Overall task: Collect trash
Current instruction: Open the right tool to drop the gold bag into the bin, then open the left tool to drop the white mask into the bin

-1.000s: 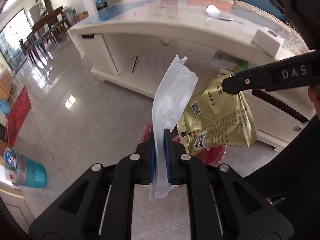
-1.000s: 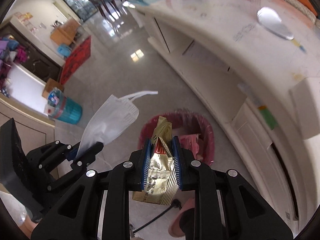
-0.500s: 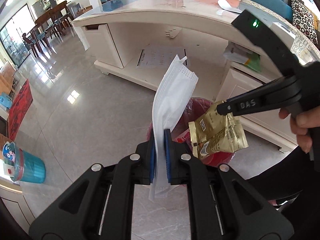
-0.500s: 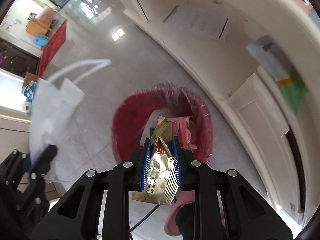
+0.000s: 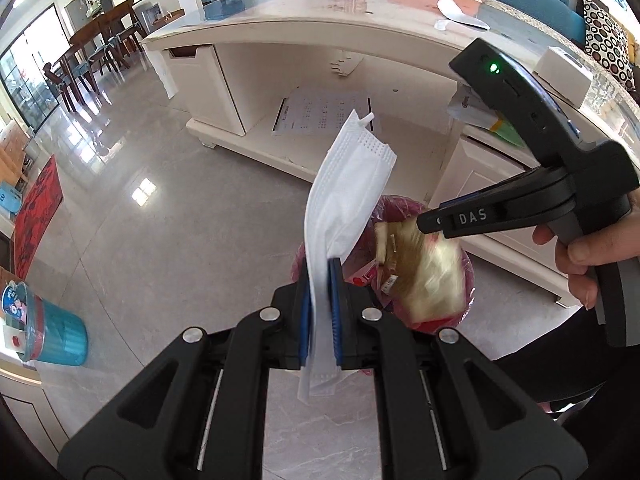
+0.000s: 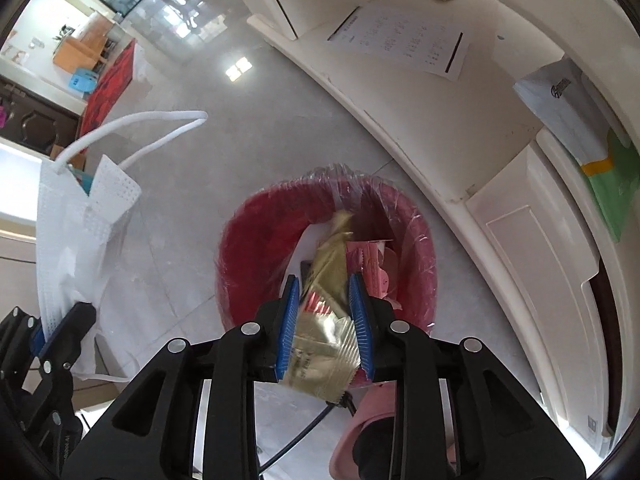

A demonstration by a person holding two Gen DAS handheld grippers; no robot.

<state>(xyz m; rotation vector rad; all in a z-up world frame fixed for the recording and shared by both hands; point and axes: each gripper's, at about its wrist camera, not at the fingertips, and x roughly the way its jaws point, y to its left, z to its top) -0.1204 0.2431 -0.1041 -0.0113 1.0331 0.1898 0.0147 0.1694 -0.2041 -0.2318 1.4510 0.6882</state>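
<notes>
Two pieces of trash appear in the left wrist view: a white pleated face mask (image 5: 344, 200), soft and rectangular, clamped upright between the blue ribbed pads of the left gripper (image 5: 320, 312), whose jaws stand nearly together on it, and a crinkled gold foil packet (image 5: 420, 272), motion-blurred, directly below the tips of the right gripper (image 5: 430, 224) and over the mouth of the round red bin (image 5: 468, 280) lined with clear film. The bin stands on glossy grey floor tiles just beside the front edge of a cream table (image 5: 360, 28). In the right wrist view, the gold foil packet (image 6: 324, 336) lies between the pads of the right gripper (image 6: 324, 328), whose jaws are opening; its upper end points into the red bin (image 6: 248, 248), which already contains pink wrappers. The face mask (image 6: 76, 232) with its white ear loop stands at far left, pinched in the left gripper (image 6: 48, 332).
</notes>
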